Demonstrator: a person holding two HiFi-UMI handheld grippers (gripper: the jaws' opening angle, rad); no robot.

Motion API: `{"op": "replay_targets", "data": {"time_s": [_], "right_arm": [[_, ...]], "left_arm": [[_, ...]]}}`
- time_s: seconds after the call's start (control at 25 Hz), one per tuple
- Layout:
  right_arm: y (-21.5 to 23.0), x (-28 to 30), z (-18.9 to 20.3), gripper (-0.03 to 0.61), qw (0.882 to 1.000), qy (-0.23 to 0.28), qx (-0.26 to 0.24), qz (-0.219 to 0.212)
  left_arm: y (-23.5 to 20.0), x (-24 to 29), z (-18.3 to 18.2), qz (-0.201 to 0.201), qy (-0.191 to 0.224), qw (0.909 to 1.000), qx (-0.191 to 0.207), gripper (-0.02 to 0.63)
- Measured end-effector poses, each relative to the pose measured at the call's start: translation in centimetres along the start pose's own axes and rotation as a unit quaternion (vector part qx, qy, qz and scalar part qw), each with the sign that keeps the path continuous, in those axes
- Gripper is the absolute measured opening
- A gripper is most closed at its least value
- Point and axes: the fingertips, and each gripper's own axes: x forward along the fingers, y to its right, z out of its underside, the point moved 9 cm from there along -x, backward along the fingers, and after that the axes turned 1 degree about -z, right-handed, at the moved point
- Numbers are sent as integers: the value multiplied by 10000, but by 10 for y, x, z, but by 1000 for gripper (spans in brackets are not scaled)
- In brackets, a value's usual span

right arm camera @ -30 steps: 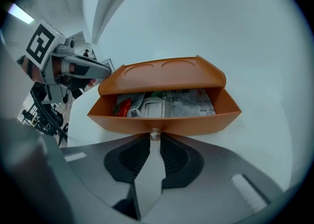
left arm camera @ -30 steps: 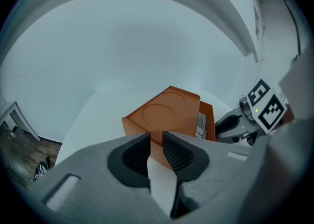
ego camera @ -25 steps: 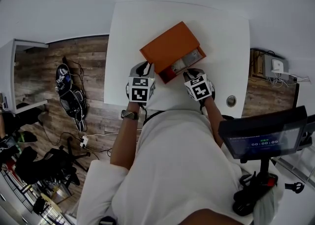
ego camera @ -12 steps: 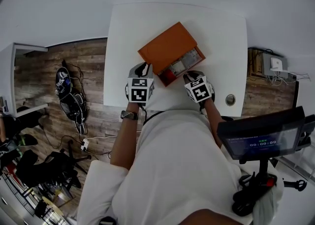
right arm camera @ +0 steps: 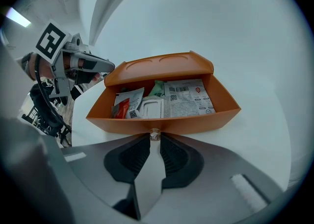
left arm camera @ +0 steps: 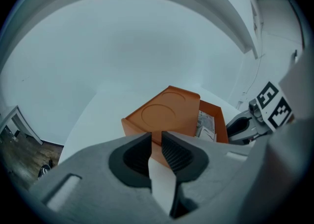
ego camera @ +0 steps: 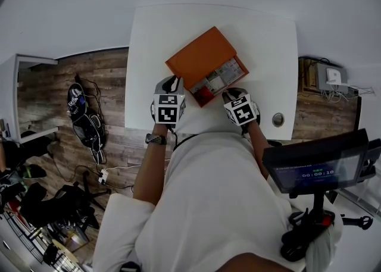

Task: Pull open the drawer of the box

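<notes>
An orange box [ego camera: 201, 58] lies at an angle on the white table [ego camera: 161, 27]. Its drawer [ego camera: 219, 78] stands pulled out toward me, with paper packets inside [right arm camera: 184, 98]. My right gripper [right arm camera: 155, 137] is shut on the small round knob [right arm camera: 155, 133] at the middle of the drawer's front wall [right arm camera: 196, 121]. In the head view the right gripper [ego camera: 230, 94] sits at the drawer's near end. My left gripper [left arm camera: 156, 140] is at the box's near left corner [left arm camera: 147, 127]. Its jaws stand a narrow gap apart with nothing between them.
A round cable hole [ego camera: 278, 120] is in the table near its right front corner. A dark screen on a stand [ego camera: 315, 166] is at my right. Wooden floor with cables and bags [ego camera: 83, 116] lies left of the table's edge.
The drawer shows slightly more of its inside than a second ago. Both grippers have stayed almost where they were.
</notes>
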Motion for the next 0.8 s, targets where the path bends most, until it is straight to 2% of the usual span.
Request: {"op": "replay_targets", "data": {"time_s": [0.8], "right_arm": [[1,-2,16,69,9999,-152,42,-28]], "left_arm": [[-6,6,0,-30,-14,10000,55,61]]}}
